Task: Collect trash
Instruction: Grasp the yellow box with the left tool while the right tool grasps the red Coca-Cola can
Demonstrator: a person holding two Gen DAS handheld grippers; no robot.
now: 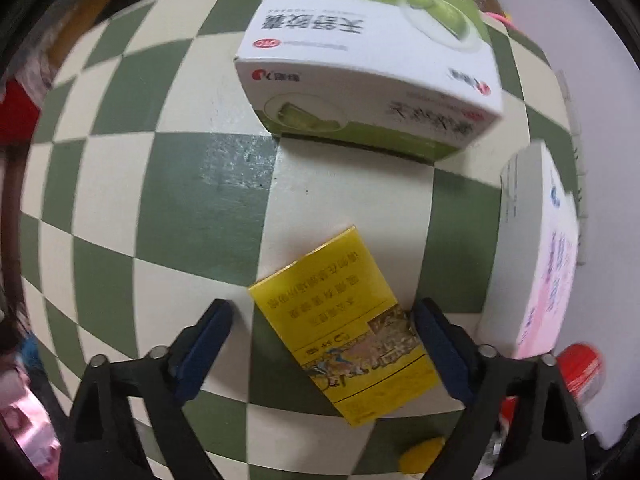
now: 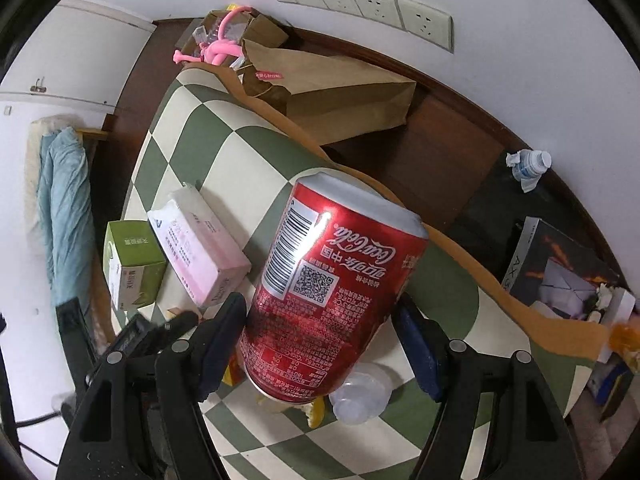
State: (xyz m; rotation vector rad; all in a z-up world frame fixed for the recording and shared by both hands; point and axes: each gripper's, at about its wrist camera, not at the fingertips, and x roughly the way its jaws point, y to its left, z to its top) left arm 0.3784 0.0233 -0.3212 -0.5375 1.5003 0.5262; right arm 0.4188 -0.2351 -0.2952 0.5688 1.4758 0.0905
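A yellow cigarette pack [image 1: 340, 320] lies flat on the green and cream checkered table [image 1: 192, 208]. My left gripper [image 1: 323, 308] hangs over it, open, with the pack between the fingers. The right finger is at the pack's edge and the left finger stands a little clear. In the right wrist view my right gripper [image 2: 320, 300] is shut on a red Coca-Cola can [image 2: 332, 280], pads on both sides, the can tilted above the table. A red blur, perhaps the same can [image 1: 580, 372], shows at the lower right of the left wrist view.
A green and white medicine box [image 1: 368, 72] and a pink tissue pack [image 1: 548, 248] sit past the cigarette pack. Under the can lie a clear plastic bottle [image 2: 360, 396] and yellow scraps. A brown paper bag [image 2: 332, 96] stands at the table's far edge; a crumpled bottle [image 2: 528, 166] lies beyond.
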